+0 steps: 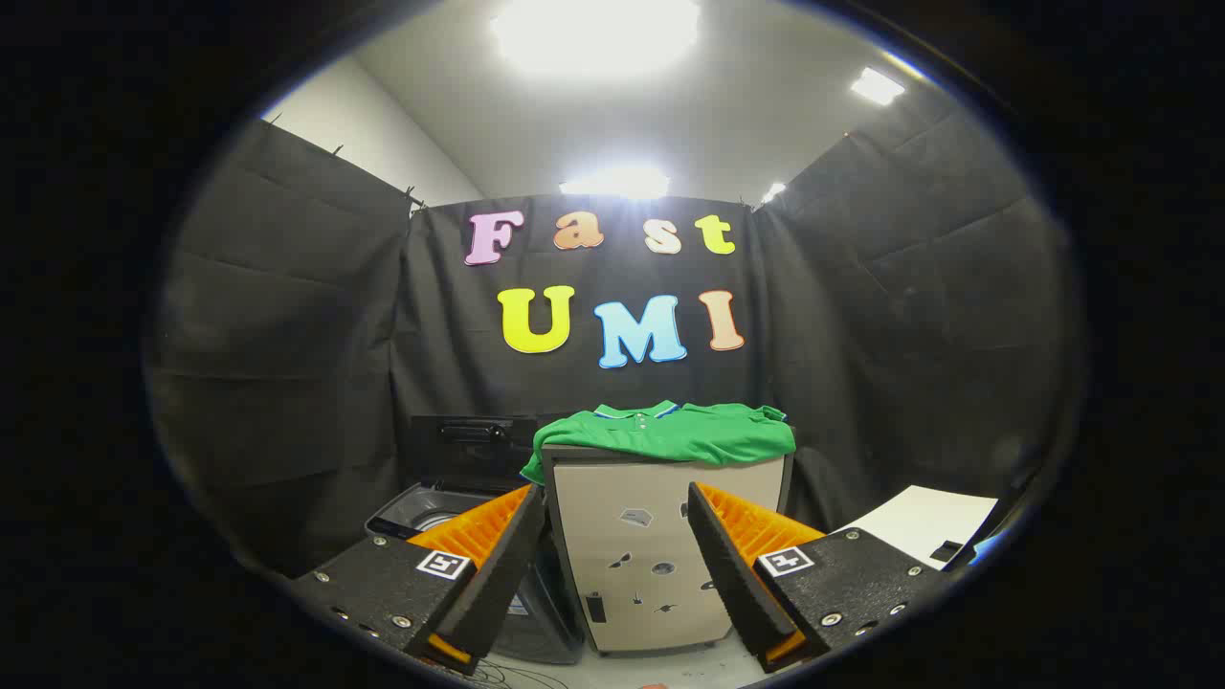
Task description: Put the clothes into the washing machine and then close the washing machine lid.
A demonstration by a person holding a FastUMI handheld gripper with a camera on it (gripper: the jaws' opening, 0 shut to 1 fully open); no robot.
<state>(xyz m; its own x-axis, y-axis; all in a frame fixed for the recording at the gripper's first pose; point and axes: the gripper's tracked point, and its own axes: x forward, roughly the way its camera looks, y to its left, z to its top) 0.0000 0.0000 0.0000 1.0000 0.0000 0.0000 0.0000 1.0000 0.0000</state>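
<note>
A green polo shirt [670, 435] lies draped over the top of a beige cabinet [641, 565], one corner hanging down its left side. Left of the cabinet stands a dark washing machine [421, 509] with its lid [471, 450] raised upright at the back, the drum opening partly hidden behind my left finger. My gripper [617, 512] is open, its fingers spread wide with nothing between them. The cabinet front stands beyond the fingertips, and the shirt sits higher up, beyond them.
Black cloth walls close the booth at the back and on both sides. A white board or tabletop [924, 522] lies to the right of the cabinet. Some thin cables [507, 675] lie on the pale floor below the fingers.
</note>
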